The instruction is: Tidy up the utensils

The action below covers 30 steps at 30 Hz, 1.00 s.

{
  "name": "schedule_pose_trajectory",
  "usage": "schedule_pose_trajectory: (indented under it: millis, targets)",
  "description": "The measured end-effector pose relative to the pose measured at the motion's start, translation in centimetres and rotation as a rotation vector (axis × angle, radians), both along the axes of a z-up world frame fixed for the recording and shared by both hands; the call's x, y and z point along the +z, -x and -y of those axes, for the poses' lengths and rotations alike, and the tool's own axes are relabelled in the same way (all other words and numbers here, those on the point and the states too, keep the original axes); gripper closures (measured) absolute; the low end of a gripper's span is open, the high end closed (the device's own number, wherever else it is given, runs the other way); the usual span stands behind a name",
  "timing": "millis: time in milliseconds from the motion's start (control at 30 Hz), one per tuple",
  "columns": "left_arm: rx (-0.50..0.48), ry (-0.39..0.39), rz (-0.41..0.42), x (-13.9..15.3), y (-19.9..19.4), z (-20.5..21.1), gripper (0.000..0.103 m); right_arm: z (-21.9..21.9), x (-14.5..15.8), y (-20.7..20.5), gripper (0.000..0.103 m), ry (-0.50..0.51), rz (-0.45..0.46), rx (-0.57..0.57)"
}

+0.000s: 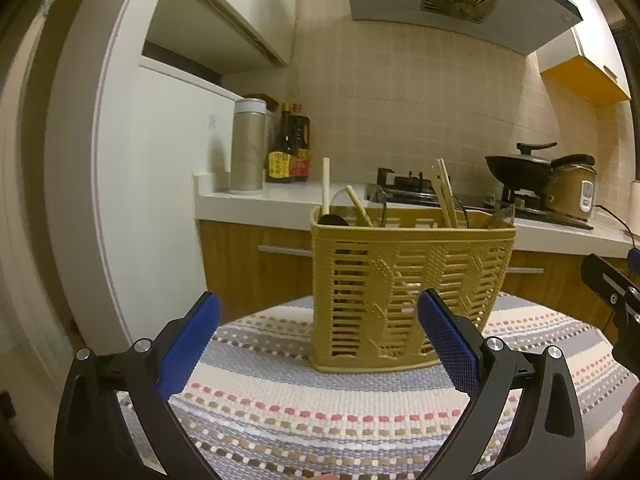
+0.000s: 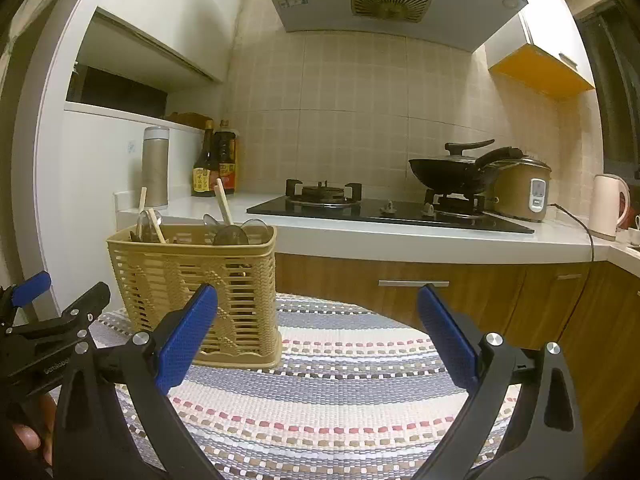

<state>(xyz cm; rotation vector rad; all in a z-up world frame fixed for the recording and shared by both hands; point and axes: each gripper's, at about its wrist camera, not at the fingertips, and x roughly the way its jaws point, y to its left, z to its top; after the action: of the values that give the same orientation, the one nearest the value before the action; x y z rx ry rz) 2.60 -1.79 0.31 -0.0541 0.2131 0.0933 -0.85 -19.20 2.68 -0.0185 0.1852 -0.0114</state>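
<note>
A tan woven-plastic utensil basket (image 1: 408,280) (image 2: 192,288) stands upright on a striped table mat (image 1: 320,404) (image 2: 340,392). Wooden chopsticks (image 1: 445,194) (image 2: 222,201) and dark and clear spoons (image 2: 230,234) stick up out of it. My left gripper (image 1: 320,320) hovers just in front of the basket, wide open, nothing between its blue pads (image 1: 192,344). My right gripper (image 2: 318,312) sits to the right of the basket, also wide open and empty. The left gripper also shows at the left edge of the right wrist view, the right gripper at the right edge of the left wrist view.
Behind the table runs a white kitchen counter (image 2: 400,240) with a gas hob (image 2: 380,210), a black wok (image 2: 452,172), a rice cooker (image 2: 520,188), sauce bottles (image 2: 214,160), a steel canister (image 2: 156,166) and a kettle (image 2: 608,204). A person's hand (image 2: 32,436) shows at lower left.
</note>
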Motion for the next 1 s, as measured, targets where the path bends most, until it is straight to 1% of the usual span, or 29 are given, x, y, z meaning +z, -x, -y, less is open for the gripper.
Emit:
schedule_pose_trajectory:
  millis: [200,400,533,733,1000]
  targets:
    - [-0.009,0.014,-0.003,0.0,0.0,-0.1,0.008,-0.1,0.1,0.2,0.008,0.001,0.005,0.000]
    - [-0.021,-0.002,-0.001,0.0,0.1,0.2,0.008,-0.3,0.1,0.2,0.008,0.006,0.007,0.005]
    - [-0.010,-0.007,0.013,0.1,0.5,0.2,0.008,-0.5,0.1,0.5,0.008,0.012,0.013,0.011]
    - [-0.008,-0.004,-0.005,0.1,0.4,0.1,0.008,-0.2,0.3,0.8,0.008,-0.001,0.021,0.009]
    - [-0.011,-0.020,-0.001,0.1,0.6,0.3,0.008,0.7,0.4,0.8,0.008,-0.044,0.015,0.013]
